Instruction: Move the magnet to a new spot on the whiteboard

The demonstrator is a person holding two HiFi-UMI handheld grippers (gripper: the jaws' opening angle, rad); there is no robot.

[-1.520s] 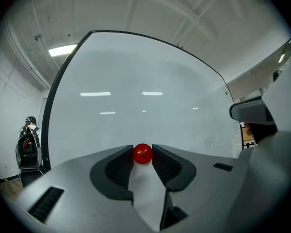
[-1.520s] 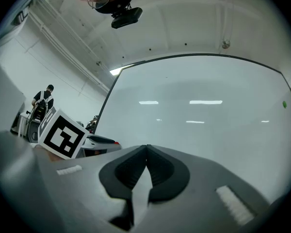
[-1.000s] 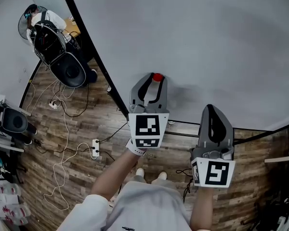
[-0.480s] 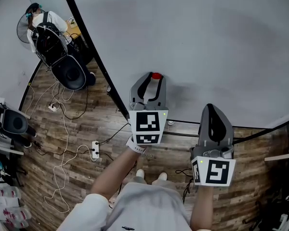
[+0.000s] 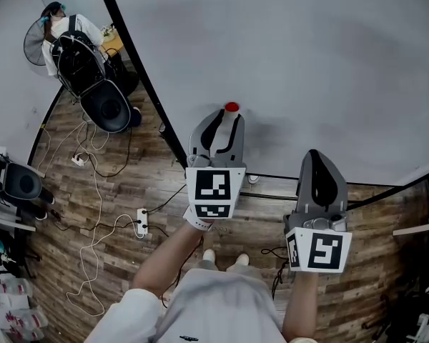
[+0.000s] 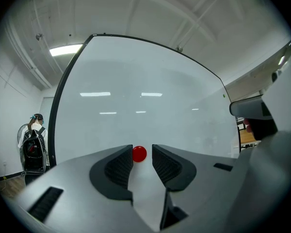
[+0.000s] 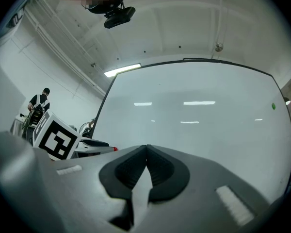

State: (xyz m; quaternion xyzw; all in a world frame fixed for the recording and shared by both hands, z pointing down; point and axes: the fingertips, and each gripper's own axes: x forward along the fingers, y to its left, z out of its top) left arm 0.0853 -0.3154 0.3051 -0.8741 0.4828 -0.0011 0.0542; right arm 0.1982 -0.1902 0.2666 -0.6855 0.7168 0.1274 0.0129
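Little has changed over the last second. The left gripper is held level with its jaws spread wide. The red magnet is seen between the tips, unpinched and stuck to the whiteboard just left of centre in the head view, now slightly further beyond the tips. No grasp is judged to be in place, so closing is still required. The right gripper is clenched empty at lower right.

The whiteboard runs past the head view's top and right edges. The left gripper covers the lower part of the red magnet, and whether its pads touch the magnet is unclear. A far-off person is too small for detail.
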